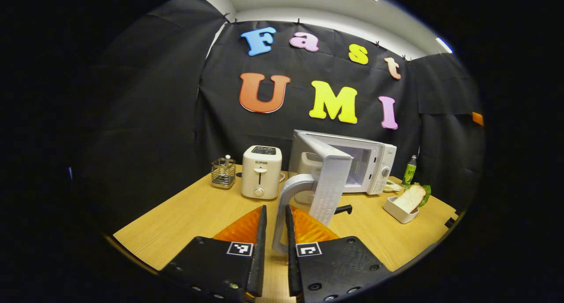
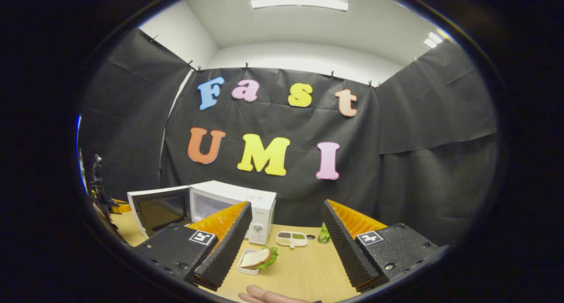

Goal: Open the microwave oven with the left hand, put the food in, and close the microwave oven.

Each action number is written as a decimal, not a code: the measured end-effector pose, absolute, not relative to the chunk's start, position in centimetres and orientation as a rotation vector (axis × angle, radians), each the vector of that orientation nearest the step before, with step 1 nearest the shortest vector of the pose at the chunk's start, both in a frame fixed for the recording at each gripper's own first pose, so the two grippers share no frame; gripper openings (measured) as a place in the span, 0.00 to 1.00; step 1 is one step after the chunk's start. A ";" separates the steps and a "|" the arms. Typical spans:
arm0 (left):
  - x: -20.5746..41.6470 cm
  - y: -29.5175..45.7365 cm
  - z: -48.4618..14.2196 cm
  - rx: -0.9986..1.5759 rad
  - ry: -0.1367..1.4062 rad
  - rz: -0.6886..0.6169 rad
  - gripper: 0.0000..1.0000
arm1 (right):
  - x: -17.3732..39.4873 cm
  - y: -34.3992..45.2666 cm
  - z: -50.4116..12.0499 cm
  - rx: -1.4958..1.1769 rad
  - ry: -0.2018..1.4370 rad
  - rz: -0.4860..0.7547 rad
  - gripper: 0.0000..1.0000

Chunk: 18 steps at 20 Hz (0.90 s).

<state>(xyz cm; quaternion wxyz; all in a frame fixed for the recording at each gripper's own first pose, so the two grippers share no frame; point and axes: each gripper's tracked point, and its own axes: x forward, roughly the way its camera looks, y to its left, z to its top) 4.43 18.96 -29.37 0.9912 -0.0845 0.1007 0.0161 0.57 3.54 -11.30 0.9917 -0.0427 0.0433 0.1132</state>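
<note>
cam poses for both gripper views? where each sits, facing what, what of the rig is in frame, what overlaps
Left gripper view: rides the left gripper, low over the table, facing the open microwave; own fingers clamp the door handle.
Right gripper view: rides the right gripper, higher, facing the sandwich tray; own fingers apart, fingertips of a hand below.
Shared: microwave, sandwich tray, green bottle, table.

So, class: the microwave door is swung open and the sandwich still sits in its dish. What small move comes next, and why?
Probably lower the open right tongs toward the sandwich: the microwave door stands open, held by the left tongs.
</note>
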 end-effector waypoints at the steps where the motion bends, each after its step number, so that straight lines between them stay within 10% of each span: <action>1: 3.8 19.4 -29.0 -0.184 0.201 0.039 0.38 | 1.0 3.3 -11.9 -0.086 0.098 0.222 0.96; 2: 3.2 19.6 -28.6 -0.195 0.208 0.044 0.39 | 1.5 3.2 -12.5 -0.086 0.113 0.216 1.00; 3: 2.7 20.0 -28.1 -0.192 0.206 0.058 0.65 | 2.0 3.1 -13.2 -0.084 0.130 0.212 1.00; 6: 2.0 20.6 -26.3 -0.159 0.197 0.115 0.92 | 3.7 2.4 -14.8 -0.083 0.174 0.201 0.96; 7: 1.7 20.2 -25.6 -0.153 0.195 0.121 0.80 | 4.3 2.0 -15.5 -0.088 0.189 0.198 0.96; 18: 2.5 13.2 -16.4 -0.101 0.123 0.119 0.94 | 12.3 1.8 -27.9 0.030 0.650 0.327 0.96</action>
